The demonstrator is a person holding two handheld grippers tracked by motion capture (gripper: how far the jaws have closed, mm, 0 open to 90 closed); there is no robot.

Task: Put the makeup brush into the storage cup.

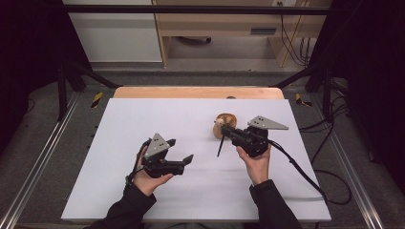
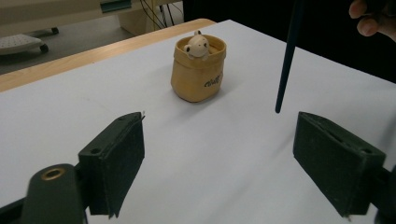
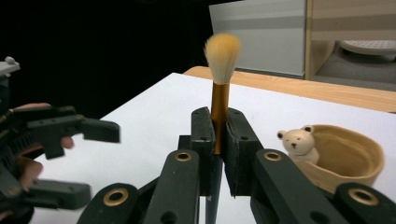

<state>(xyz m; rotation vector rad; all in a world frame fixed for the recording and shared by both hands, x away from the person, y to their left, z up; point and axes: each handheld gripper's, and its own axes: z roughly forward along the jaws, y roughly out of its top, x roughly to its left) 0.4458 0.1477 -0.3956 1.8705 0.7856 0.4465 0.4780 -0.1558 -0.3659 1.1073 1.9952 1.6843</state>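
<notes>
Your right hand-held gripper (image 3: pixel 216 154) is pinching the brush (image 3: pixel 220 84) by its golden ferrule, bristles pointing up in the right gripper view and the dark handle hanging below the jaws. In the high view that handle shows as a thin dark stick at centre right, slanting down toward the desk (image 1: pixel 143 124), its tip just off the white surface. Your left hand-held gripper (image 1: pixel 179 153) sits at lower left of the high view with its jaws spread wide and nothing between them.

What could go wrong, as I judge it: the grip sits high on the brush, close to the bristles, so the long handle can swing or pivot in the pads if you turn your wrist fast. If you lower it toward the cup (image 1: pixel 225 124) with the handle tilted as it is, the tip may catch the rim or knock the little bear figure (image 2: pixel 196 45) perched inside, and the light cup could tip or slide. The empty left hand-held gripper is near the handle's tip; a careless sweep could strike it.

The brush stands just beside the cup, to its left in the right gripper view. In the left gripper view the handle (image 2: pixel 287 60) hangs at upper right, beyond the right jaw, and the cup sits at upper centre, well apart from the jaws.
</notes>
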